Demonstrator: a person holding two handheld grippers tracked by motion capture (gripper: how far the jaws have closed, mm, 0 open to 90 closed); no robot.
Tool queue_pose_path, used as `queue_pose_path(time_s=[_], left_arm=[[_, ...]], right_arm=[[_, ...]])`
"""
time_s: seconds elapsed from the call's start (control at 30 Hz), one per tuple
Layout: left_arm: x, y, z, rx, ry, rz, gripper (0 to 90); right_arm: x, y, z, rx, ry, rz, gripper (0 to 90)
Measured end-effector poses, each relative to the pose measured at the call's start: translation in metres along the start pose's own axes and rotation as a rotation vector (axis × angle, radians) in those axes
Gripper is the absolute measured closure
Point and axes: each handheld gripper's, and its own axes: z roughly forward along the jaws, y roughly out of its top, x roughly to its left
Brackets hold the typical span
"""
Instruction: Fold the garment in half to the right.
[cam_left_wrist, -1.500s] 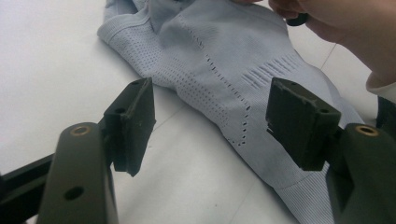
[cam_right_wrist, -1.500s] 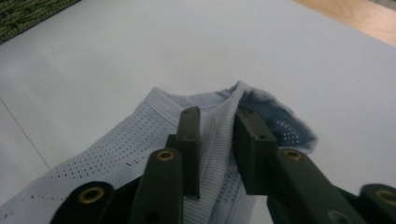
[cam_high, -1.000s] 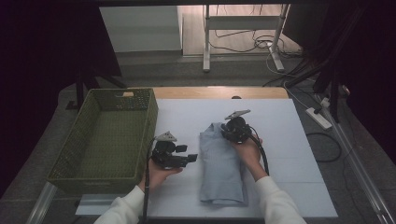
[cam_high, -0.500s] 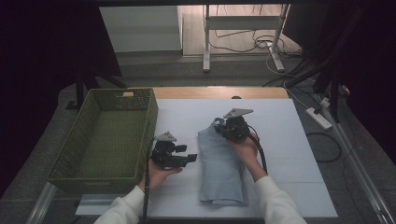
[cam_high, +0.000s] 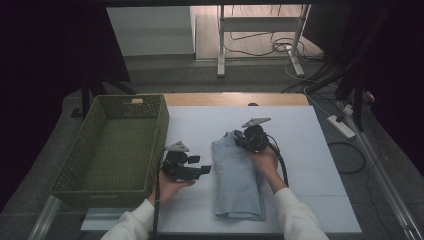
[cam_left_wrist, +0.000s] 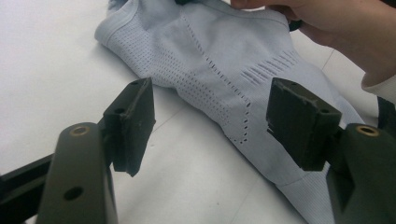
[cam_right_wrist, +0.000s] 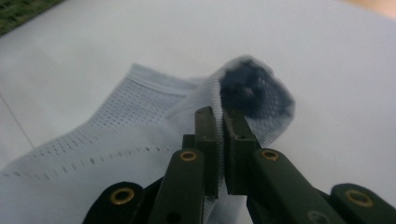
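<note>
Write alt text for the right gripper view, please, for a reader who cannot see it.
The right tongs are shut on a raised edge of a pale blue perforated garment, seen close up. The garment lies on a white table, and a green basket shows in the top left corner.

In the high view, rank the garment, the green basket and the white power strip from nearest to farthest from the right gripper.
From the right gripper:
1. Garment, clamped at its far end.
2. Green basket, far left.
3. White power strip, on the floor to the right.
</note>
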Motion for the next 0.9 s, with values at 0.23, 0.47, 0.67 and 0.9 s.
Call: queue_pose_path(time_s=[0.23, 0.47, 0.67, 0.9], left_arm=[[-0.001, 0.0, 0.0, 0.002, -0.001, 0.004, 33.3], [0.0, 0.0, -0.001, -0.003, 0.001, -0.002, 33.3], [-0.001, 0.0, 0.0, 0.003, 0.0, 0.002, 33.2], [-0.001, 0.0, 0.0, 0.002, 0.001, 0.002, 33.2]], right_arm=[[-0.006, -0.006, 0.003, 0.065, 0.01, 0.056, 85.0], [-0.007, -0.007, -0.003, 0.077, 0.005, 0.048, 82.0], [-0.008, -0.01, -0.007, 0.082, -0.012, 0.044, 81.8], [-0.014, -0.017, -0.013, 0.092, -0.007, 0.081, 81.7]])
